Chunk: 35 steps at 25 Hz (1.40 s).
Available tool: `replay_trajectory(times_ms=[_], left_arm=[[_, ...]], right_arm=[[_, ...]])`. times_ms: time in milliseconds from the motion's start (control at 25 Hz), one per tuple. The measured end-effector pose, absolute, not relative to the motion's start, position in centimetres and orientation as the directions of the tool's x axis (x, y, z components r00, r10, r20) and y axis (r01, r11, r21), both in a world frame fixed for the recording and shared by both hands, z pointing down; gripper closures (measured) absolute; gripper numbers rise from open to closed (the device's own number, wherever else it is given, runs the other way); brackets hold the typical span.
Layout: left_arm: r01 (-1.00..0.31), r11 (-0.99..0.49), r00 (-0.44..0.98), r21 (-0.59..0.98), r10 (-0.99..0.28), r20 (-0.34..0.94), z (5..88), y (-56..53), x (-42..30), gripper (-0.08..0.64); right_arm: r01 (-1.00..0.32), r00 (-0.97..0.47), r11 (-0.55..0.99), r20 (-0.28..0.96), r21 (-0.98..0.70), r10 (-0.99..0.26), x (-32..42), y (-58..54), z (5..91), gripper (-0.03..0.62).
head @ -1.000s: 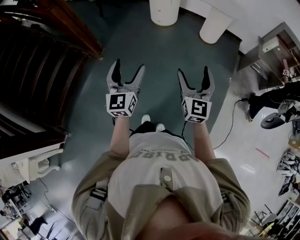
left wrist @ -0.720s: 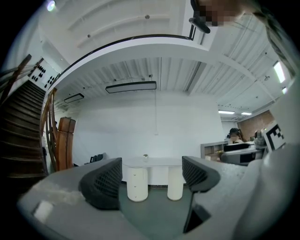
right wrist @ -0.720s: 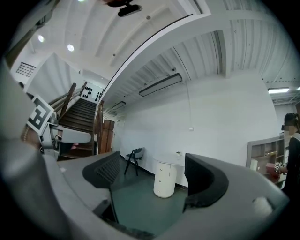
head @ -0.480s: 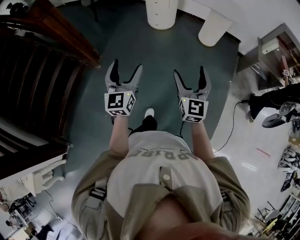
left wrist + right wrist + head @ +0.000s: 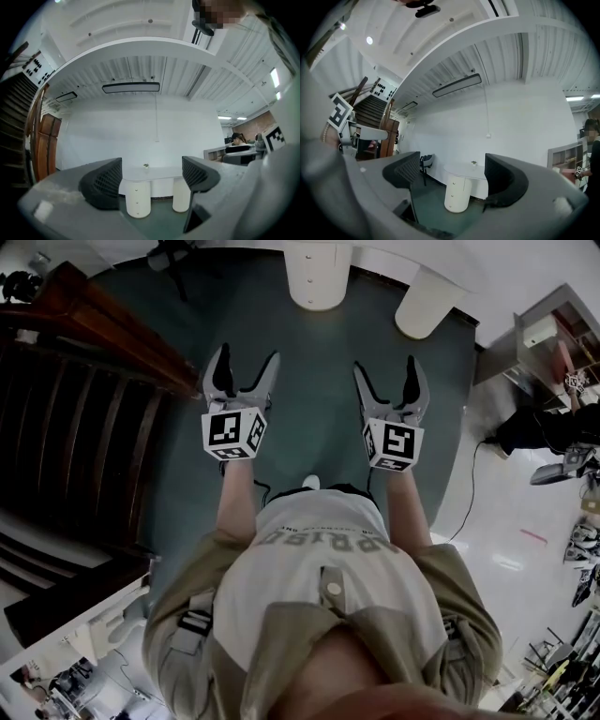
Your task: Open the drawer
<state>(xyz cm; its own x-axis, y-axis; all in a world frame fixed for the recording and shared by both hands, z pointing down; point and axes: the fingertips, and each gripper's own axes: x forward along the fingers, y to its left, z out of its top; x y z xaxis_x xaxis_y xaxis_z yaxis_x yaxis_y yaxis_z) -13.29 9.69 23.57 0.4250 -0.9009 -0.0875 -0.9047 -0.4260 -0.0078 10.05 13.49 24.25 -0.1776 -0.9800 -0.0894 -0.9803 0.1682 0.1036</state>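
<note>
You stand on a dark teal floor [image 5: 319,381], with a dark wooden staircase [image 5: 84,427] running down your left side. Ahead of you, well apart from both tools, is a white table [image 5: 157,172] on two rounded supports. The nearer one is a cylindrical drawer pedestal [image 5: 137,199] with three small knobs stacked up its front, and every drawer sits flush – none is pulled out. In the head view that pedestal [image 5: 319,277] is at the top edge, straight ahead and between your two arms, with the plain second leg [image 5: 427,301] to its right.

Your left gripper [image 5: 246,367] hangs over bare floor near the foot of the stairs; its jaws stand wide apart with nothing between them. From its own camera the pedestal appears in the gap, far behind. Your right gripper [image 5: 386,376] is level with it, the two side by side and well apart – its jaws are likewise spread and empty, again framing the distant pedestal [image 5: 457,192].
</note>
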Motion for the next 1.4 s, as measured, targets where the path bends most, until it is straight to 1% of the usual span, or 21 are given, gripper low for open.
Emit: replay_trajectory(times_ms=[280,560,1080,1400], left_arm=[[-0.900,-0.433,0.433,0.036,-0.901,-0.029,26.6,5.5,-13.0,0.158],[-0.907,-0.418,0.418,0.039,-0.908,-0.011,28.6,-0.6,-11.9,0.158],[-0.920,-0.391,0.390,0.009,-0.919,-0.060,24.9,-18.0,-9.1,0.159],[-0.926,-0.377,0.376,0.012,-0.926,-0.031,25.7,-26.7,-6.9,0.158]], right_arm=[[-0.983,-0.146,0.143,-0.024,0.111,-0.989,11.6,9.8,26.4,0.170],[-0.985,-0.142,0.140,-0.014,0.104,-0.990,13.5,3.0,28.4,0.170],[-0.969,-0.222,0.214,-0.057,0.124,-0.973,15.1,-15.3,25.6,0.170],[-0.960,-0.261,0.255,-0.038,0.115,-0.965,16.1,-24.0,26.4,0.170]])
